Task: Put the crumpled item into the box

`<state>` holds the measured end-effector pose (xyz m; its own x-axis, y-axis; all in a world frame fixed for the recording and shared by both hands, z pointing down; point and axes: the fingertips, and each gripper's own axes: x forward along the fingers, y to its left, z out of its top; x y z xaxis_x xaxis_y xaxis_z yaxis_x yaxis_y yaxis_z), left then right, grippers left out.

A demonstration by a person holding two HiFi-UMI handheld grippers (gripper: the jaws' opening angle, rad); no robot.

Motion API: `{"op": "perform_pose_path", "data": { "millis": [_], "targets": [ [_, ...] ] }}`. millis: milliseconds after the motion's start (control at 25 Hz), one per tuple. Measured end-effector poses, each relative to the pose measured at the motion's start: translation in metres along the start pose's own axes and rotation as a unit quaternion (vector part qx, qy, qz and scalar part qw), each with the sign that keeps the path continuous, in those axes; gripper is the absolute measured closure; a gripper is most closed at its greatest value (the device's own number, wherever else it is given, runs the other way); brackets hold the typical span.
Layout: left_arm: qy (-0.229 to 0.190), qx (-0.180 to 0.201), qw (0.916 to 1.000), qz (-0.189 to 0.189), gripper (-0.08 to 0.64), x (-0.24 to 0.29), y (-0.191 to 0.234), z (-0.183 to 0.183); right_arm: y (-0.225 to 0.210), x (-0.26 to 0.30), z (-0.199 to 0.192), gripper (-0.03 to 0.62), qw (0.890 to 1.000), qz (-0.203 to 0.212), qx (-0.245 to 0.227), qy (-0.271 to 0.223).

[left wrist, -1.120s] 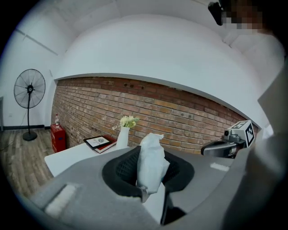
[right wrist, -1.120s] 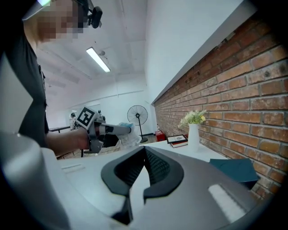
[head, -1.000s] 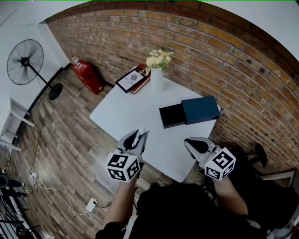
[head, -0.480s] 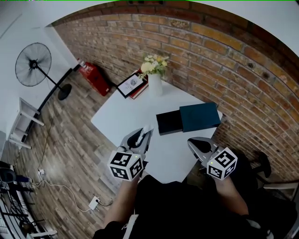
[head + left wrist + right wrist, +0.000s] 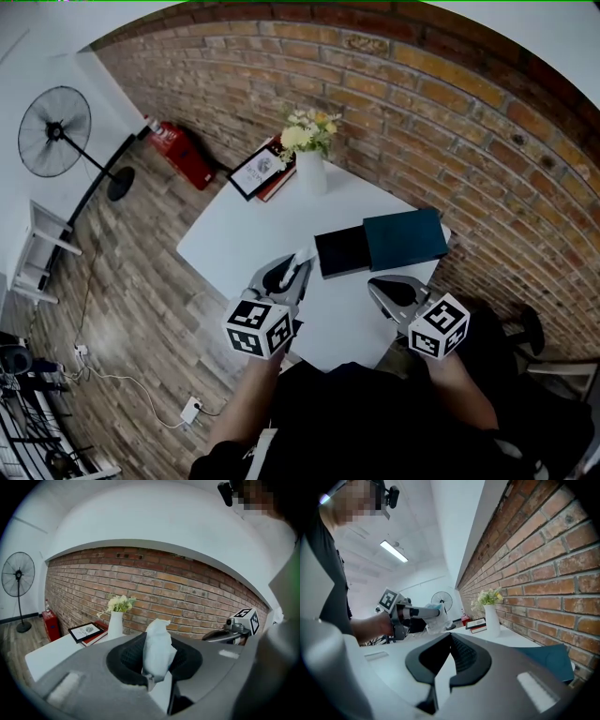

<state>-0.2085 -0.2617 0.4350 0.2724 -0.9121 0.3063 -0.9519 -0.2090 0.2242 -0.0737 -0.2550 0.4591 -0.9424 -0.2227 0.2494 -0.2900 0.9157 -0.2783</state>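
A white crumpled paper (image 5: 302,257) sticks up between the jaws of my left gripper (image 5: 296,268), which is shut on it above the table's near-left part. In the left gripper view the paper (image 5: 158,649) fills the gap between the dark pads. The black open box (image 5: 339,251) lies just right of that gripper, with its teal lid (image 5: 405,238) beside it. My right gripper (image 5: 380,286) hovers over the table's front edge near the box, jaws together and holding nothing. The right gripper view shows its own jaws (image 5: 450,637) and the left gripper (image 5: 415,612) with the paper (image 5: 436,621).
A white vase of flowers (image 5: 310,161) and a framed picture on a red book (image 5: 265,169) stand at the far end of the white table (image 5: 244,230). The brick wall (image 5: 469,141) runs along the right. A red canister (image 5: 178,152) and a fan (image 5: 54,131) stand on the floor.
My left gripper, with the paper in it, has edged a little closer to the black box. The right gripper has barely moved.
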Motion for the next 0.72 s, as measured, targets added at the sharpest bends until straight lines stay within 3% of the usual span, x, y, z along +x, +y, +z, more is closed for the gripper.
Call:
{"op": "perform_pose_path", "data": {
  "millis": [280, 720],
  "targets": [
    [0.038, -0.016, 0.9982, -0.044, 0.483, 0.038, 0.019, -0.017, -0.009, 0.011, -0.010, 0.592, 0.999, -0.037, 0.027, 0.004],
    [0.104, -0.022, 0.9852, -0.135, 0.483, 0.118, 0.006, -0.063, -0.041, -0.030, -0.040, 0.592, 0.985, -0.153, 0.075, 0.022]
  ]
}}
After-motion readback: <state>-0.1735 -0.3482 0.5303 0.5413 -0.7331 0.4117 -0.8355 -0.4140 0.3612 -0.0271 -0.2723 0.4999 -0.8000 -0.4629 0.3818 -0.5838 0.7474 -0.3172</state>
